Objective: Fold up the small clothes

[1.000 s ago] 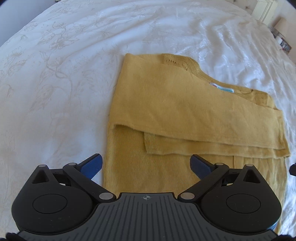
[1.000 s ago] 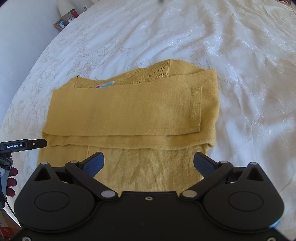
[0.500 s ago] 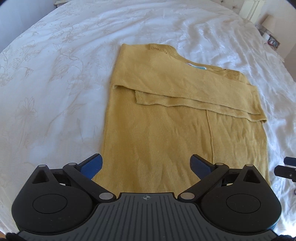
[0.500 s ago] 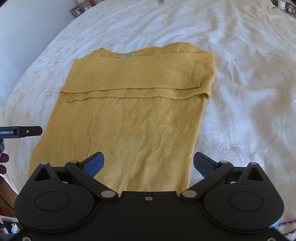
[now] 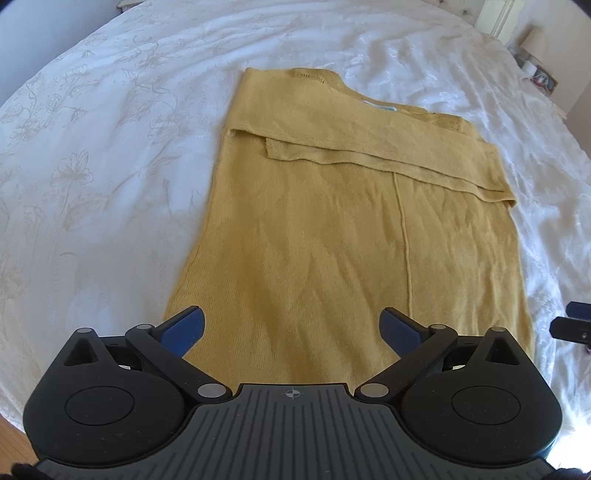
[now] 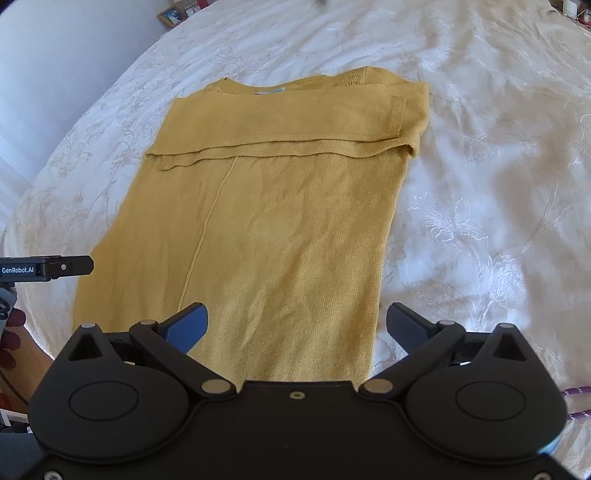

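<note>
both hand-held grippers, left [image 5: 291, 328] and right [image 6: 295, 326], agape above mustard sweater [image 6: 273, 221]; "genrobot.ai" lettering [image 6: 17, 270].

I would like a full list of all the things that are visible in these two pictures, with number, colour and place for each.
mustard-yellow knit sweater: one, yellow, flat on the bed, both sleeves folded across the chest.
white embroidered bedspread: one, white with floral stitching, under the sweater.
framed picture: one, brown frame, far left beyond the bed in the right wrist view.
small cluttered items: several, too small to tell, far right beyond the bed in the left wrist view.
left gripper: one, black with blue pads, open above the sweater's hem.
right gripper: one, black with blue pads, open above the hem.
</note>
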The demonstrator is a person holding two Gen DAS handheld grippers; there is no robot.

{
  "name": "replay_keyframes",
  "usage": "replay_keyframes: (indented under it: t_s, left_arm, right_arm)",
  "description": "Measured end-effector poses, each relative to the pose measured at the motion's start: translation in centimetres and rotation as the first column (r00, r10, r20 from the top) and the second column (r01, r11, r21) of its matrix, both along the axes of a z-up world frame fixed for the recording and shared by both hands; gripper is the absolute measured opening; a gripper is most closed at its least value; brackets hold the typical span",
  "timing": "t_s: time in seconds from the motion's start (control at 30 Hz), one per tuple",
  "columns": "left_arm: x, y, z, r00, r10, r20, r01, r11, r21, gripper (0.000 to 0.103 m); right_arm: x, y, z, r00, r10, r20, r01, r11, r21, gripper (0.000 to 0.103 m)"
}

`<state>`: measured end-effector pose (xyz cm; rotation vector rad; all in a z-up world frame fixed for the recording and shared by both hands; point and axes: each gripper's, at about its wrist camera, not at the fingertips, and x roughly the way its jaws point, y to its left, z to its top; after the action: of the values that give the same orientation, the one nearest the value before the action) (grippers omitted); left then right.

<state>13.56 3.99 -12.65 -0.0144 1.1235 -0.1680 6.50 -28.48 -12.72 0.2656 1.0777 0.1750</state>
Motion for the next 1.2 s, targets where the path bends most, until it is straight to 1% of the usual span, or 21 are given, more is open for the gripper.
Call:
replay_keyframes:
  t_s: [0.27,0.47,0.6,0.8,0.9,1.0,1.07,1.2]
  left_arm:
    - [-2.3,-0.4,-0.8,0.999,0.031,-0.016,-0.031,1.0,0.008,0.103]
    - [-3.1,-0.5,-0.9,0.999,0.043,-0.028,-0.043,0.999,0.007,0.103]
    - [-3.3,-0.6,-0.9,1.0,0.009,-0.03,-0.009,1.0,0.013,0.103]
    - [-3.7,0.0,-0.6,0.998,-0.067,-0.005,0.067,0.998,0.021,0.103]
    - [-4.2,0.8,-0.5,0.995,-0.102,0.011,0.102,0.995,0.011,0.103]
    - [-4.8,1.9,-0.8,0.991,-0.135,0.025,0.134,0.991,0.026,0.103]
    - [-5.3,2.8,-1.1,0.989,-0.145,0.025,0.144,0.989,0.029,0.103]
    - [-6.0,4.6,-2.0,0.986,-0.164,0.015,0.163,0.986,0.029,0.103]
  right_arm:
    - [-1.0,-1.3,0.3,1.0,0.006,0.021,-0.006,1.0,0.01,0.102]
    - [-1.7,-1.5,0.0,0.999,0.031,0.011,-0.031,0.999,0.016,0.102]
    - [-2.4,-1.4,-0.2,1.0,0.025,0.006,-0.026,0.999,0.024,0.102]
    - [-3.7,-1.2,-0.7,0.999,-0.037,-0.009,0.037,0.999,0.034,0.102]
    - [-4.4,-0.4,-1.1,0.998,-0.049,-0.027,0.05,0.998,0.029,0.102]
    - [-5.3,0.2,-1.4,0.996,-0.079,-0.043,0.08,0.996,0.034,0.102]
    - [-6.1,0.6,-1.5,0.993,-0.106,-0.049,0.108,0.993,0.045,0.102]
    - [-7.4,1.6,-1.2,0.985,-0.165,-0.046,0.167,0.985,0.037,0.102]
